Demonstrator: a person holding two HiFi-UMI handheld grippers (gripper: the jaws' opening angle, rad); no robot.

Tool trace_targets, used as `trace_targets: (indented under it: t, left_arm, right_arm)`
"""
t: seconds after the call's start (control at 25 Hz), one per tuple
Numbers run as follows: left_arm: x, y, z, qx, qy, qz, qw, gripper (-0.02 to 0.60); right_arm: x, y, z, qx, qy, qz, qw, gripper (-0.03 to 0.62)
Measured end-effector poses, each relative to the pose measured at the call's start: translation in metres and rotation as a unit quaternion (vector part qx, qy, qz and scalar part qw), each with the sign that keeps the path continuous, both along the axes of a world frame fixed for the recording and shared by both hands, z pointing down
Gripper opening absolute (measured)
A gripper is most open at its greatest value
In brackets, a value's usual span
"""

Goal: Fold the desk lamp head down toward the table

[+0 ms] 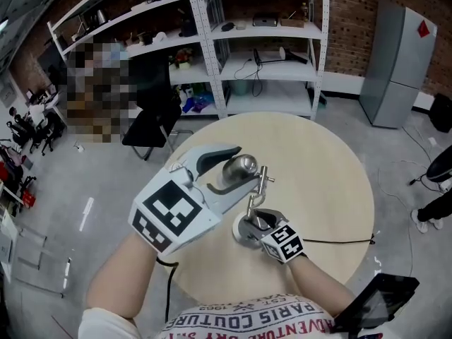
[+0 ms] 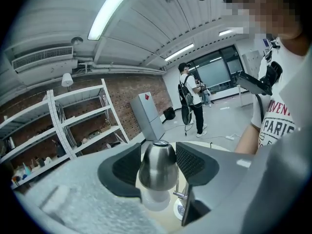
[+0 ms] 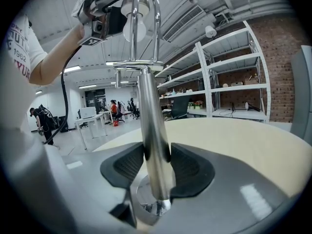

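Observation:
A chrome desk lamp stands on the round beige table. Its bell-shaped lamp head lies between the jaws of my left gripper, which stand wide on either side without pressing it. In the left gripper view the lamp head fills the gap of the left gripper, with the white bulb below it. My right gripper is shut on the upright lamp post just above the round base; both pads of the right gripper press the post.
A black cable runs from the lamp across the table to the right edge. White shelving, a black chair and a grey cabinet stand beyond the table. A person stands far off.

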State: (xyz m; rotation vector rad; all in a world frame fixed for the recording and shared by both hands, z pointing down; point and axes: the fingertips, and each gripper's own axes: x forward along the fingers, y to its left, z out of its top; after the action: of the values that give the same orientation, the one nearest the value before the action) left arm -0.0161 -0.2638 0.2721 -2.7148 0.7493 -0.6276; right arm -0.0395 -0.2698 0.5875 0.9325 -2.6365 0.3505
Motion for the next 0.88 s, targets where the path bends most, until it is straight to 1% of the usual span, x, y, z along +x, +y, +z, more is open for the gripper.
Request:
trace_targets:
  t: [0.16,0.48,0.88]
  left_arm:
    - [0.0,0.001,0.005,-0.012,0.004,0.005,0.9999,0.23]
    - [-0.001,0.004,0.003,-0.003,0.002,0.009,1.0,0.224]
    - [-0.001,0.003,-0.004,-0.003,0.026,-0.003,0.9997,0.222]
  right_arm:
    - [0.0,0.002,0.001,-0.002,0.0,-0.001,1.0,0.172]
    - [-0.001,0.004,-0.002,0.004,-0.005,0.002,1.0,0.172]
    - [0.002,0.004,-0.007,0.009,0.003,-0.005,1.0,0.17]
